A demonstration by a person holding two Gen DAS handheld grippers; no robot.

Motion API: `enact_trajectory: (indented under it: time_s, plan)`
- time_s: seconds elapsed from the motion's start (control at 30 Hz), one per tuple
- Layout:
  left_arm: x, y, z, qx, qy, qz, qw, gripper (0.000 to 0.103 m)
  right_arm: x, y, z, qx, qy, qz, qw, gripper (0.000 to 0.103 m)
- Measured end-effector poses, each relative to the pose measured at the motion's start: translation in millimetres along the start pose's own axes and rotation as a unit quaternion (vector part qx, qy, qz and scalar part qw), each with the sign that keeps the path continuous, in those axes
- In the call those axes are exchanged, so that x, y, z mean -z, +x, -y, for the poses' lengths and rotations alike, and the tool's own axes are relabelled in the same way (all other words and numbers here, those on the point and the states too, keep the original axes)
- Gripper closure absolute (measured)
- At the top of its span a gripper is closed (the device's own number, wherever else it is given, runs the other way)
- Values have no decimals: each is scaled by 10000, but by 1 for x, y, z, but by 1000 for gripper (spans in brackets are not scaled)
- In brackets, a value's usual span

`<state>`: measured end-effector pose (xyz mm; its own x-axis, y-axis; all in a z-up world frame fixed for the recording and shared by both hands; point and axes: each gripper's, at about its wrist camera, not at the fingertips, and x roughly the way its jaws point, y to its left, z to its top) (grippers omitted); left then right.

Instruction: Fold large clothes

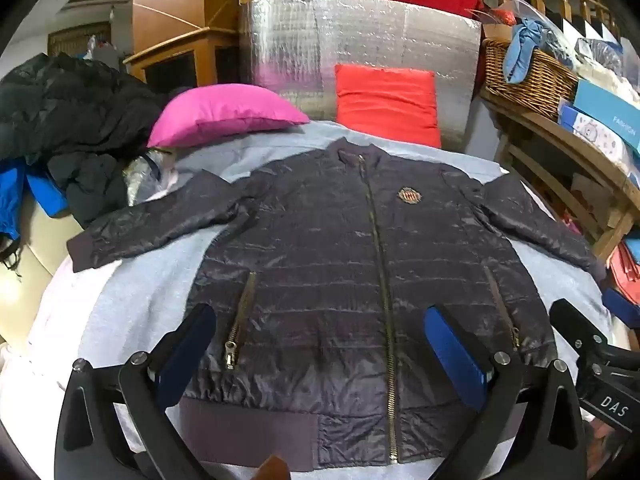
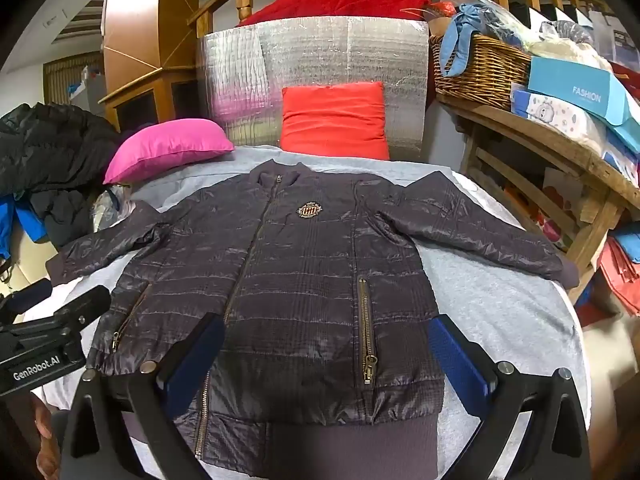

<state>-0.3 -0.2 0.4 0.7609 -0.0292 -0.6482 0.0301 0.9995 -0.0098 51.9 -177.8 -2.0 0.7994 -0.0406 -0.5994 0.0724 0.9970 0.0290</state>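
Note:
A dark purple quilted jacket lies flat, front up and zipped, on a grey sheet, both sleeves spread out to the sides. It also shows in the right wrist view. My left gripper is open and empty, hovering over the jacket's hem left of the zip. My right gripper is open and empty, over the hem on the right side. The right gripper also shows at the right edge of the left wrist view, and the left one at the left edge of the right wrist view.
A pink pillow and a red pillow lie at the bed's head against a silver foil panel. Dark clothes are piled at the left. A wooden shelf with a wicker basket and boxes stands at the right.

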Motion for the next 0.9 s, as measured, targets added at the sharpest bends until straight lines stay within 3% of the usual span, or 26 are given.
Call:
enact_trajectory:
  time_s: [0.9]
  plan:
    - [3,0,2,54,14,-132,9999,0,4,-4,-1,1,59,49,10000,0]
